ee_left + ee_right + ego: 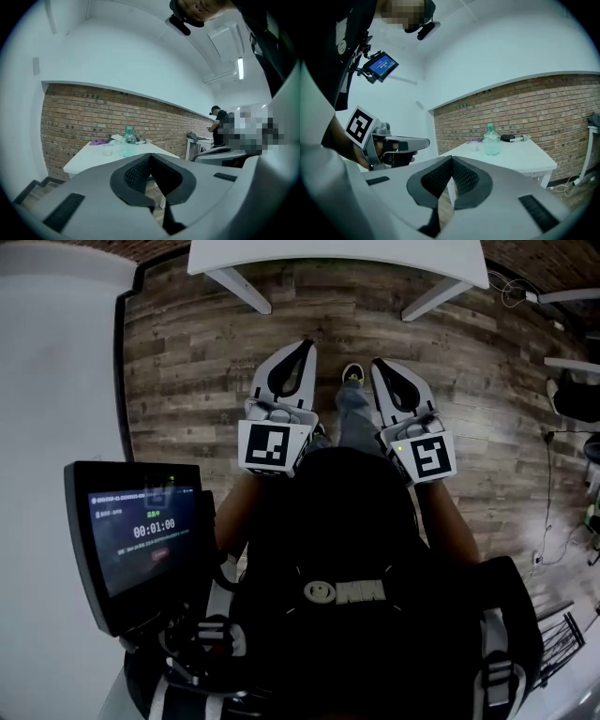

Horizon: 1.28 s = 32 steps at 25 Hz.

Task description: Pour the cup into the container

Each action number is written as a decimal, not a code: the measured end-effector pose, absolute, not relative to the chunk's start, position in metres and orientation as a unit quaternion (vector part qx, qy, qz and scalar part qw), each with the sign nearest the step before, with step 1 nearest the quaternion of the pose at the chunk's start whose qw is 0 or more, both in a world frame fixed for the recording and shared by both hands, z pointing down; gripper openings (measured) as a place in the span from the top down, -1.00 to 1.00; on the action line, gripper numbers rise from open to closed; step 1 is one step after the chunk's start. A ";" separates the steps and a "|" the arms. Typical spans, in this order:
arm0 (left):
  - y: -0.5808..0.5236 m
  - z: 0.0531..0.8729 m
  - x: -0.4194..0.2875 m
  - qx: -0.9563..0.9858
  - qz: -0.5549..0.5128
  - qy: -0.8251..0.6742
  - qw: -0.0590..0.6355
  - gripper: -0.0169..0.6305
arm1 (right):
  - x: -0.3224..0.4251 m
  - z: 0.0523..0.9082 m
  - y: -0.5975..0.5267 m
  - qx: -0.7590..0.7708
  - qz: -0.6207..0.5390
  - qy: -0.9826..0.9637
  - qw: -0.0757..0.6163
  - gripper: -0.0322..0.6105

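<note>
A white table (89, 159) stands ahead against a brick wall. On it are a pale green glass bottle (129, 140) and, to its left, a small clear cup (108, 151). The right gripper view shows the same bottle (491, 139), cup (476, 147) and table (520, 159). My left gripper (150, 155) and right gripper (452, 159) are both shut with nothing between the jaws, well short of the table. In the head view the left gripper (306, 345) and right gripper (380, 364) are held side by side over the wooden floor, pointing at the table's near edge (337, 261).
A purple cloth (98, 141) and a dark object (508, 138) lie at the table's back. A screen (141, 531) on a mount sits at my left. Another person (219, 124) stands by a far table at the right. Cables (553, 549) lie on the floor at the right.
</note>
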<state>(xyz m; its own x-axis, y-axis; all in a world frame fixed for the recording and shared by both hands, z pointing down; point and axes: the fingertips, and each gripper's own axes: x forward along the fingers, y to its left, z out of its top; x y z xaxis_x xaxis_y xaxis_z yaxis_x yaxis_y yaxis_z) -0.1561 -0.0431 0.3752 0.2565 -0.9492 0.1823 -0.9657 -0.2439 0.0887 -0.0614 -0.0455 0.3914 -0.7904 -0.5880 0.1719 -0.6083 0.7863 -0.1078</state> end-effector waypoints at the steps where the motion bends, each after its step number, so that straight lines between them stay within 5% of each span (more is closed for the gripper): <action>1: -0.024 0.373 -0.162 0.785 0.040 -0.612 0.089 0.94 | -0.064 0.392 -0.026 0.320 0.078 -0.942 0.067 0.89; 17: 0.109 0.389 -0.168 0.774 0.031 -0.623 0.112 0.94 | -0.031 0.411 0.119 0.327 0.108 -0.929 0.134 0.89; 32: 0.191 0.378 -0.058 0.767 0.078 -0.632 0.079 0.94 | 0.069 0.422 0.206 0.296 0.116 -0.942 0.105 0.89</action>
